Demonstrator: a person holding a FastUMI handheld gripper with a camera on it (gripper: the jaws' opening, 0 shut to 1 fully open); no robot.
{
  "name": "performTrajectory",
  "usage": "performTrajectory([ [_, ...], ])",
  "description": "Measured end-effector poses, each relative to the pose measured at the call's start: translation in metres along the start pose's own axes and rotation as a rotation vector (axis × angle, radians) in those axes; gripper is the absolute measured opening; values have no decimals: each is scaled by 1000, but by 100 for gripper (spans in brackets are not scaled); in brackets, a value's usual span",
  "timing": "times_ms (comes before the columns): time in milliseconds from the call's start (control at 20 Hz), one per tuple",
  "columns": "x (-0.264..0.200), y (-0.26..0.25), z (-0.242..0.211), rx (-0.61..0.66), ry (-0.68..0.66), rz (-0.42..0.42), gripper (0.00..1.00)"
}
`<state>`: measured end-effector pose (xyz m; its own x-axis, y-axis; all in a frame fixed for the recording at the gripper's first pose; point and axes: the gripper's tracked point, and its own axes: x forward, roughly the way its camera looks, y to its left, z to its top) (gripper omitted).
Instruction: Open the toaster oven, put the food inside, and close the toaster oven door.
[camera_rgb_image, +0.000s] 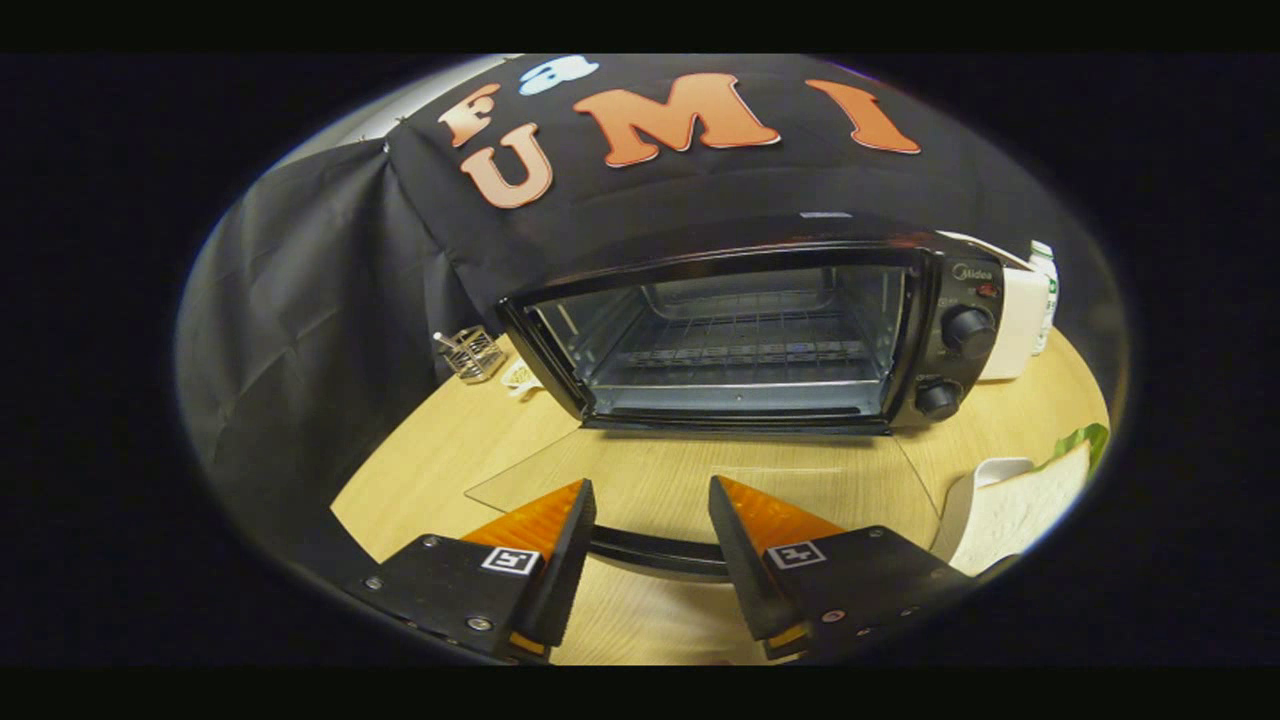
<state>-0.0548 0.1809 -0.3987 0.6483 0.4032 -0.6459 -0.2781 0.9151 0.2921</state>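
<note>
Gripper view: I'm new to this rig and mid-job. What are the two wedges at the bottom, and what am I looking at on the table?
The camera rides on a hand-held tool and looks forward along its tongs; the two wedges are their fingers, standing open and pressing on nothing. The dark curved bar between them is the handle of the glass door, which lies folded down flat. Beyond it stands the toaster oven, open, with a bare wire rack inside. The slice of bread waits on a white dish beside the right finger, on the wooden table. A small wire basket sits left of the oven.
</note>
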Motion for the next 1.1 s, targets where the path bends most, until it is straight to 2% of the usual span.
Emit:
performTrajectory([
  [150, 7, -5, -21, -37, 69, -26, 68],
  [300, 13, -8, -42, -17, 131, -40, 68],
  [550, 14, -10, -35, 46, 116, -43, 67],
  [750, -7, -18, -22, 62, 87, -67, 67],
  [1000, -61, -39, 11, 47, -1, -91, 81],
  [1050, -75, -49, 21, 38, -30, -110, 88],
  [1100, -87, -60, 30, 35, -52, -131, 91],
])
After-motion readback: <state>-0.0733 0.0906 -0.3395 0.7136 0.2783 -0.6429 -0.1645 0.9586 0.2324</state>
